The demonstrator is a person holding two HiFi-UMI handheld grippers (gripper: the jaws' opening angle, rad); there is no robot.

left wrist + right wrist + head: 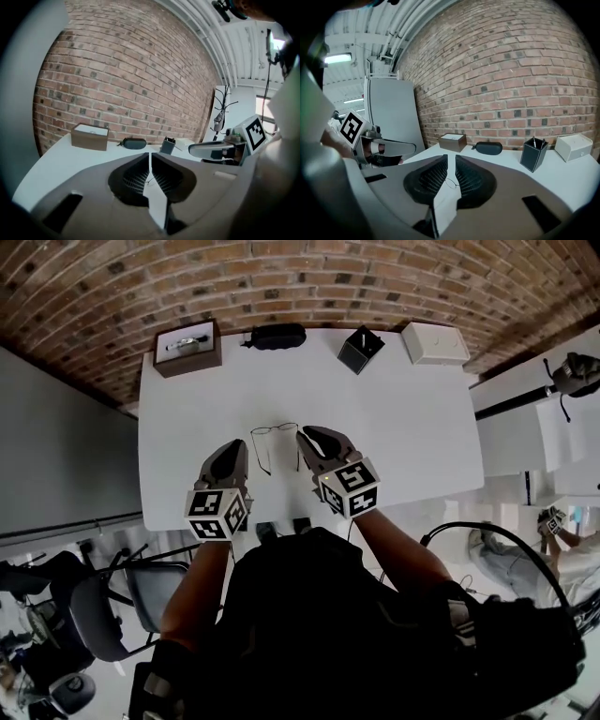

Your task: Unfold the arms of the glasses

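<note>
The thin wire-framed glasses lie on the white table near its front edge, both arms spread out toward me. My left gripper hovers just left of them and my right gripper just right, both lifted off the table and holding nothing. In the left gripper view the left gripper has its jaws drawn together to a hairline slit. In the right gripper view the right gripper keeps a narrow gap, and one lens of the glasses shows through it on the table below.
Along the table's far edge stand a brown open box, a black glasses case, a black pen holder and a white box. A brick wall rises behind. A chair stands at the lower left.
</note>
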